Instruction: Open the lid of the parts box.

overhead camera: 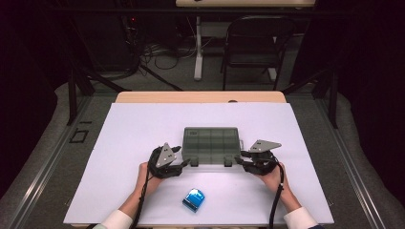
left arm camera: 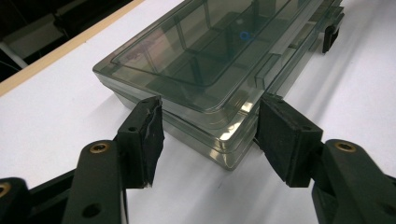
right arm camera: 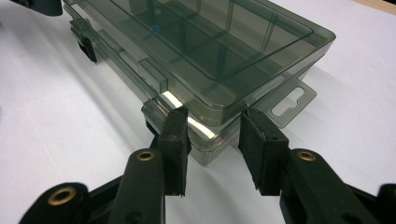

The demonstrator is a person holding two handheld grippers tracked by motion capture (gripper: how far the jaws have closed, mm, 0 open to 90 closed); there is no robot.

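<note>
- While both hands rest low in the high view, the smoky plastic organizer box (overhead camera: 211, 145) lies flat and closed near the middle of the white table sheet (overhead camera: 124, 124).
- At lower left of the box, the left gripper (overhead camera: 184, 162) stands at its near corner; in the left gripper view its jaws are apart, straddling that corner (left arm camera: 229, 154), pads close to the plastic without clearly pressing it.
- At lower right of the box, the right gripper (overhead camera: 242, 161) meets the other near corner; in the right gripper view the jaws sit narrow around the rim by a front latch (right arm camera: 156, 128), and I cannot tell whether they pinch it.
- Beside that corner a hang tab (right arm camera: 292, 102) juts out over the sheet.
- Wide bare sheet surrounds the box on the far, left and right sides.
- Near the bottom edge, a small blue object (overhead camera: 194, 199) lies well apart from the box, between the forearms.
</note>
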